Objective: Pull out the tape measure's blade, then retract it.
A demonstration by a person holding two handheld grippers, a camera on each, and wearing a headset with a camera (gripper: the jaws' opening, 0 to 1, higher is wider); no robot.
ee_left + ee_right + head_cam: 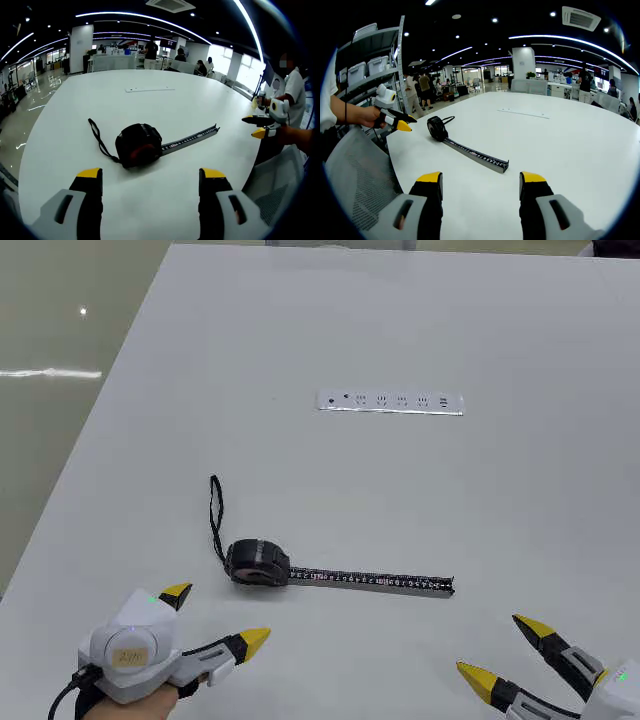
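Partly drawn out, the blade (372, 582) of a black tape measure (258, 563) lies flat on the white surface (400, 480) while the left gripper (216, 614) and right gripper (492, 644) hover nearby, jaws apart and empty.

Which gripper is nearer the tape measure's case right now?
Left. The left gripper is open just short of the case; the right gripper is open out past the tip of the extended blade, much farther off.
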